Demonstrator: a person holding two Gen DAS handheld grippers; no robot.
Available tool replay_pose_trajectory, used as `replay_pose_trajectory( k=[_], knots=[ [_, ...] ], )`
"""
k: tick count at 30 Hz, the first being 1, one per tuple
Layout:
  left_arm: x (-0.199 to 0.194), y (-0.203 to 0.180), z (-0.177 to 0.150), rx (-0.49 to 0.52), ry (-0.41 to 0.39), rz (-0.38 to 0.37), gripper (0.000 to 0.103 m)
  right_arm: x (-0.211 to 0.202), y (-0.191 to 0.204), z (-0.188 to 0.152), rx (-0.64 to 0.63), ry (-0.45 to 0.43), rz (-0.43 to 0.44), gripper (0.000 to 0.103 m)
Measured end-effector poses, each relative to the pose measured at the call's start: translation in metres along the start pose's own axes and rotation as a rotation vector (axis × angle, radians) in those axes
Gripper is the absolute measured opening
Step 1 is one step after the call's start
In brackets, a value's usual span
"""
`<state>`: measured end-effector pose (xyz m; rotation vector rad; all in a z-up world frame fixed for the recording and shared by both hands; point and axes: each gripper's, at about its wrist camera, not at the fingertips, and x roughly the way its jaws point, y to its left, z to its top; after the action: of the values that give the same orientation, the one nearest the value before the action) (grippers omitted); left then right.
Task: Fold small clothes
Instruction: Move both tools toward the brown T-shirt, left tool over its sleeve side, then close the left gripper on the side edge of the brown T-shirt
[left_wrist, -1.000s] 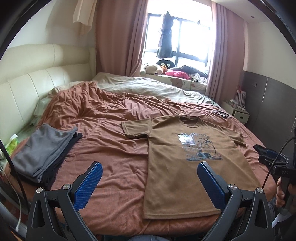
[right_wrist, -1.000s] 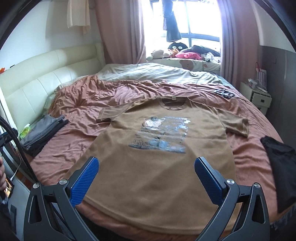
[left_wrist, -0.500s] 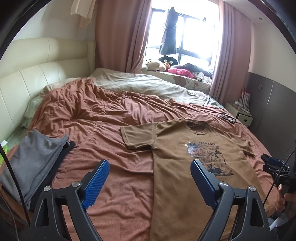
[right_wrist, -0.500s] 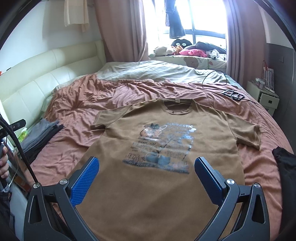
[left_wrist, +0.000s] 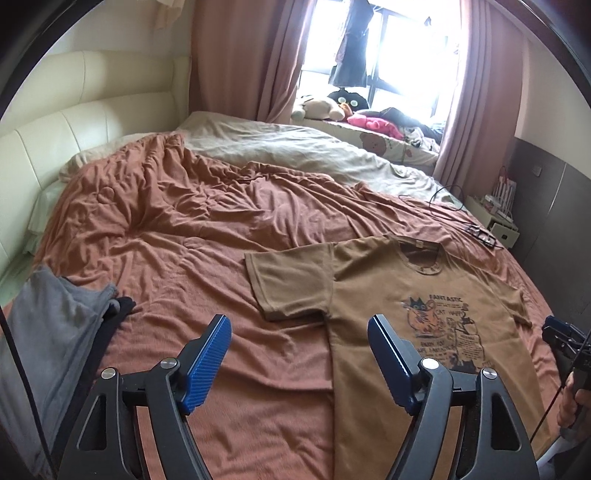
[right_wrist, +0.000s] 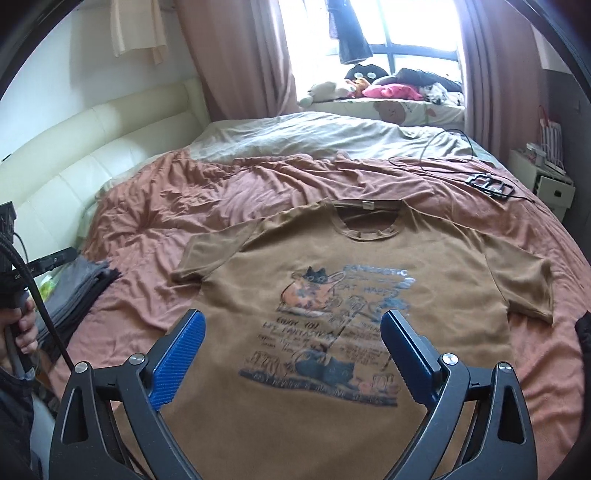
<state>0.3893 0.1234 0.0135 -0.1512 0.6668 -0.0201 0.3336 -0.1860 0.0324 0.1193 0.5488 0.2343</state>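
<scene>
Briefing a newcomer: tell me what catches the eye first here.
A brown T-shirt with a cat print lies flat, front up, on the rust-coloured blanket. Both open grippers, left and right, hang above it. A pile of folded grey clothes sits at the bed's left edge.

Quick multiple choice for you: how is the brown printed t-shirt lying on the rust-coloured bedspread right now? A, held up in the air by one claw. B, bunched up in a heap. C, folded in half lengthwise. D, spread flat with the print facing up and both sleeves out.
D: the brown printed t-shirt lies flat on the rust-coloured bedspread, cat print up, both sleeves spread, with neither open claw gripping it.
</scene>
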Motion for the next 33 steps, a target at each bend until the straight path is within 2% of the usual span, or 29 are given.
replay_pose_trajectory(
  k=[2, 3, 7, 10, 13, 20, 22, 27, 33],
  knots=[
    [0.013, 0.007, 0.006, -0.014, 0.018, 0.025, 0.077, 0.012, -0.004, 0.006, 0.017, 0.012, -0.001, 0.093],
    [0.023, 0.012, 0.01, -0.03, 0.029, 0.014, 0.075, 0.019, -0.006, 0.009, 0.031, 0.021, 0.006, 0.091],
    [0.051, 0.023, 0.021, -0.055, 0.058, 0.01, 0.071, 0.048, -0.009, 0.021, 0.057, 0.059, 0.029, 0.079],
    [0.073, 0.027, 0.028, -0.058, 0.072, -0.041, 0.067, 0.071, -0.011, 0.031, 0.073, 0.087, 0.047, 0.074],
    [0.098, 0.029, 0.036, -0.039, 0.093, -0.032, 0.067, 0.092, -0.01, 0.04, 0.075, 0.106, 0.02, 0.068],
    [0.15, 0.041, 0.049, -0.059, 0.165, -0.07, 0.065, 0.142, -0.005, 0.056, 0.099, 0.159, 0.044, 0.055],
    [0.162, 0.044, 0.052, -0.072, 0.179, -0.069, 0.06, 0.157, -0.002, 0.061, 0.106, 0.171, 0.065, 0.051],
    [0.202, 0.052, 0.052, -0.081, 0.233, -0.055, 0.056, 0.198, 0.002, 0.071, 0.14, 0.215, 0.107, 0.04],
    [0.248, 0.063, 0.046, -0.101, 0.306, -0.042, 0.042, 0.248, 0.015, 0.083, 0.18, 0.266, 0.174, 0.032]
  ],
)
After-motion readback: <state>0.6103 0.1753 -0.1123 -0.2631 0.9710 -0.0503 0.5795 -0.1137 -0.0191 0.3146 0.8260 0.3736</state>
